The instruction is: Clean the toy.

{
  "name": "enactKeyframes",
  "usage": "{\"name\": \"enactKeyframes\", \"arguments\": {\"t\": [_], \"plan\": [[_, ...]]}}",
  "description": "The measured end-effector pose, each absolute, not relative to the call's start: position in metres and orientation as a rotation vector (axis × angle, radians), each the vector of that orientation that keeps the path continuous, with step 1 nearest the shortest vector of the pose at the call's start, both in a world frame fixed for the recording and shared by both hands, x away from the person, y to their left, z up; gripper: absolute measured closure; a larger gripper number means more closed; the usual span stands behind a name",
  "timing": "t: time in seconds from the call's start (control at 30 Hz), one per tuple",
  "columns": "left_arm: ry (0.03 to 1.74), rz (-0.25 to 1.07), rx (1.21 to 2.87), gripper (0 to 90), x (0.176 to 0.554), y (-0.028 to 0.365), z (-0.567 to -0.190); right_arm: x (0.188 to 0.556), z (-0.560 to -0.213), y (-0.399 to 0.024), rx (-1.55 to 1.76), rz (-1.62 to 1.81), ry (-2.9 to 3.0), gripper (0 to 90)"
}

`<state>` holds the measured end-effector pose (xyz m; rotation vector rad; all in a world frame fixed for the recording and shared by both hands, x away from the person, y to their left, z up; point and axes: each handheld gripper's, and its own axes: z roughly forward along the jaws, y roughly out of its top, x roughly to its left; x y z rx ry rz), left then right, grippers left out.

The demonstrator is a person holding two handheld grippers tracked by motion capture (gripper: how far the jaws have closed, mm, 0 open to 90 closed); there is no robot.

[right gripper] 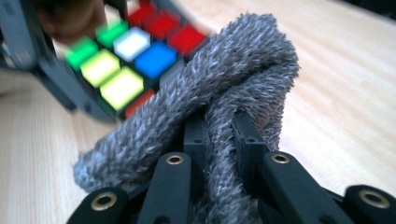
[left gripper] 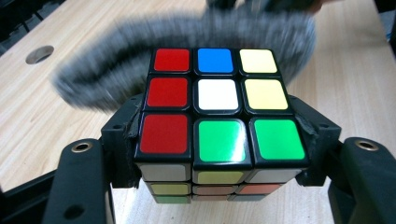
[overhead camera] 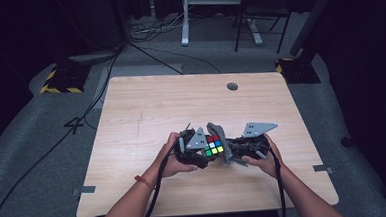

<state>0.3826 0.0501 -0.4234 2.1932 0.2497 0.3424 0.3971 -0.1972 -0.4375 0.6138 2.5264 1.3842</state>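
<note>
The puzzle cube (left gripper: 219, 109) sits clamped in the left gripper (overhead camera: 197, 149) above the near-middle of the table (overhead camera: 146, 111) — rigid, slick plastic, so gripping its flat sides looks safest. Just right of it, the right gripper (overhead camera: 240, 148) has its fingers pinched on a floppy grey cloth (right gripper: 201, 116) touching the cube — plenty of bare table all around.

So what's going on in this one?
A person at a wooden table works with a gripper in each hand. The left gripper is clamped on a scrambled Rubik's cube, its jaws pressing on opposite sides. The right gripper pinches a fuzzy grey cloth and holds it up against the cube's far side, apparently to wipe it. Both are held close together above the table's near half.
</note>
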Motion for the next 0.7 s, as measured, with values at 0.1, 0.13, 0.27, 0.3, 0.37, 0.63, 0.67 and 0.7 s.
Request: {"name": "enactKeyframes", "arguments": {"t": [0.1,0.13,0.27,0.3,0.37,0.63,0.67,0.7], "plan": [[0.277,0.356,2.179,33.2,0.386,0.056,-0.421,0.397,-0.439,-0.195,0.599,1.379,2.545,78.9],[0.283,0.355,2.176,33.2,0.387,0.058,-0.421,0.396,-0.439,-0.194,0.593,1.378,2.549,78.9],[0.322,0.353,2.165,33.2,0.394,0.066,-0.423,0.392,-0.437,-0.192,0.570,1.391,2.552,78.8],[0.319,0.358,2.177,33.2,0.395,0.067,-0.424,0.392,-0.436,-0.191,0.560,1.401,2.547,78.8],[0.321,0.355,2.201,33.3,0.396,0.066,-0.427,0.390,-0.433,-0.192,0.551,1.419,2.531,78.7],[0.274,0.332,2.204,33.2,0.389,0.058,-0.425,0.389,-0.428,-0.196,0.566,1.468,2.477,78.7],[0.274,0.332,2.205,33.2,0.389,0.058,-0.426,0.389,-0.428,-0.196,0.566,1.466,2.477,78.7],[0.280,0.331,2.207,33.2,0.389,0.057,-0.427,0.389,-0.428,-0.196,0.565,1.468,2.473,78.7]]}}
